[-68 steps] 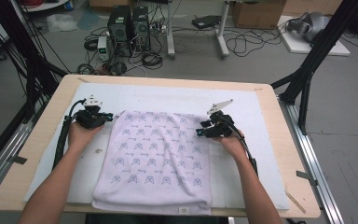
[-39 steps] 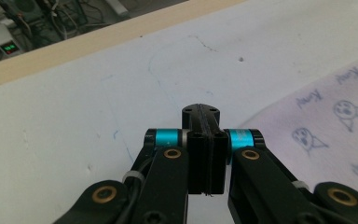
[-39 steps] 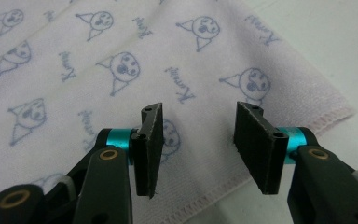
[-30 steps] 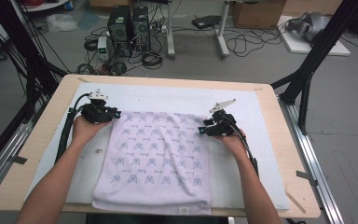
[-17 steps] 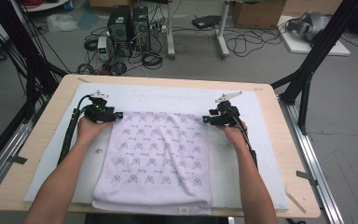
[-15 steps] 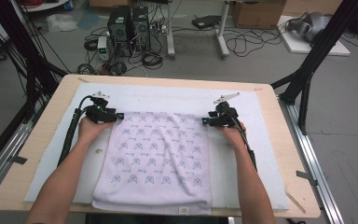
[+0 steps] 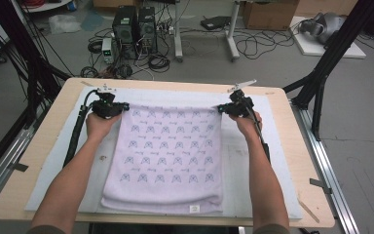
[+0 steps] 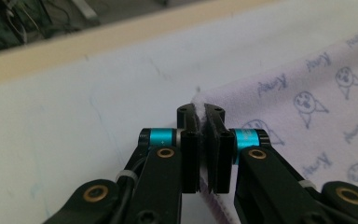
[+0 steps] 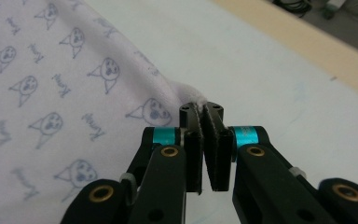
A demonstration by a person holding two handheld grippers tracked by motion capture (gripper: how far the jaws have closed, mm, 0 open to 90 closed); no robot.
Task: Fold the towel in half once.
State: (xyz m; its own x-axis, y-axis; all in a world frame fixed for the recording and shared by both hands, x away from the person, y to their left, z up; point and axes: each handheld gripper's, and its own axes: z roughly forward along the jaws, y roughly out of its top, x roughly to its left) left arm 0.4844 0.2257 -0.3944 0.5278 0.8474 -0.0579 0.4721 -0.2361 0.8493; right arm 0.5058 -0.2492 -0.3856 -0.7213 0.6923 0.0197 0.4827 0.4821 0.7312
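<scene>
A pale lilac towel [image 7: 168,156] printed with small blue cartoon faces lies spread on the white mat [image 7: 53,161]. My left gripper [image 7: 121,106] has just closed its jaws and is shut on the towel's far left corner [image 8: 200,103], the cloth pinched between the pads. My right gripper [image 7: 222,108] has likewise just closed on the far right corner [image 9: 193,99]. Both corners are lifted slightly off the mat, and the far edge of the towel [image 7: 173,108] is stretched between the two grippers. The near edge, with a small label [image 7: 193,208], rests by the table's front.
The mat covers a wooden table [image 7: 299,146] with bare wood along its far and side edges. Beyond it on the floor stand computer towers [image 7: 134,24] and tangled cables [image 7: 253,46]. Black frame legs [image 7: 321,68] rise at both sides.
Both hands have moved toward the far side of the table and risen a little, pulling the towel's far corners with them. The far edge now lies straighter and farther back.
</scene>
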